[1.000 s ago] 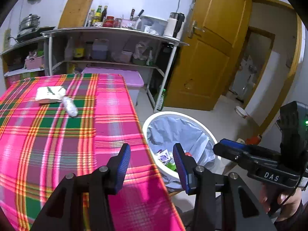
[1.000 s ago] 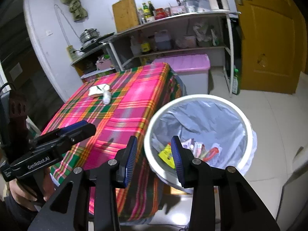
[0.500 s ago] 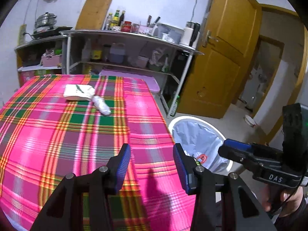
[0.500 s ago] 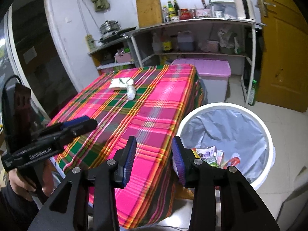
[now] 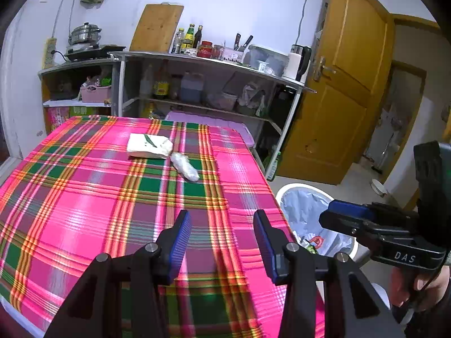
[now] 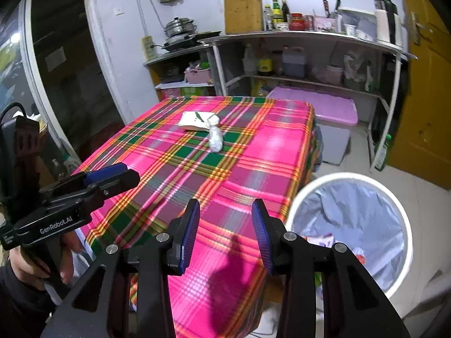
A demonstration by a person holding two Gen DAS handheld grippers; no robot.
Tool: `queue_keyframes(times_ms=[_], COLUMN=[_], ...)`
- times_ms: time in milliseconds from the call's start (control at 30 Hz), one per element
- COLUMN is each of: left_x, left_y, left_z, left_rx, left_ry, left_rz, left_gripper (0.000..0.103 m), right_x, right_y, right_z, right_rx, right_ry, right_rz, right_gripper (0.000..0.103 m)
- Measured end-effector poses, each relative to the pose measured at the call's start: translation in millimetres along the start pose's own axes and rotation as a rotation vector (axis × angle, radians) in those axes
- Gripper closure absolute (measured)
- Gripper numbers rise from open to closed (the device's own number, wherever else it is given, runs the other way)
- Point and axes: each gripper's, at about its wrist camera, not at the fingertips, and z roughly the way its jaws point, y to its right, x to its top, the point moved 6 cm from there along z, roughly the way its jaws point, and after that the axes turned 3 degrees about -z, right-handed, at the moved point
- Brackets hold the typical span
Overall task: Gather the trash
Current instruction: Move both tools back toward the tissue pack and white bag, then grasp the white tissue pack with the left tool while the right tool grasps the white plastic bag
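Trash bin (image 6: 349,225), white with a blue liner, stands on the floor beside the tabletop (image 5: 84,197), placed for easy drops. Left claw (image 5: 222,242) and right claw (image 6: 225,231) hover above the near edge, fingers apart, empty, aimed across the plaid cloth. Farther off lie a crumpled plastic wrapper (image 5: 184,166) touching a white tissue pack (image 5: 149,146), likely next.

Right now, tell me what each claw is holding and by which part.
Nothing is held. The left claw and right claw are both open and empty above the plaid table; the crumpled plastic bag lies untouched.
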Motion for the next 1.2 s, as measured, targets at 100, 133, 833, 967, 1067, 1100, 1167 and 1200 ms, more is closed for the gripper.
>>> queue_keyframes(times_ms=[100, 133, 833, 967, 1067, 1100, 1167, 1200], left_x=[5, 7, 40, 47, 52, 52, 54, 54], left_y=[-12, -19, -94, -107, -118, -121, -126, -129], left_z=[-2, -2, 34, 45, 54, 55, 58, 61], left_rx=[0.041, 0.050, 0.102, 0.093, 0.093, 0.092, 0.087, 0.088], left_ry=[0.016, 0.017, -0.005, -0.014, -0.022, -0.023, -0.024, -0.025], left_rz=[-0.018, -0.033, -0.053, -0.060, -0.068, -0.072, -0.080, -0.084], left_gripper=[0.057, 0.057, 0.057, 0.057, 0.057, 0.057, 0.057, 0.057], right_x=[6, 9, 56, 66, 72, 73, 75, 75], right_y=[-5, -6, -9, -9, -9, -8, -8, -9], right_z=[9, 13, 112, 137, 156, 162, 174, 178], right_rx=[0.004, 0.008, 0.030, 0.036, 0.038, 0.038, 0.043, 0.045], right_ry=[-0.011, -0.013, -0.106, -0.127, -0.143, -0.149, -0.161, -0.165], right_rz=[-0.012, -0.014, -0.067, -0.076, -0.078, -0.078, -0.077, -0.078], right_gripper=[0.063, 0.063, 0.063, 0.063, 0.063, 0.063, 0.063, 0.063])
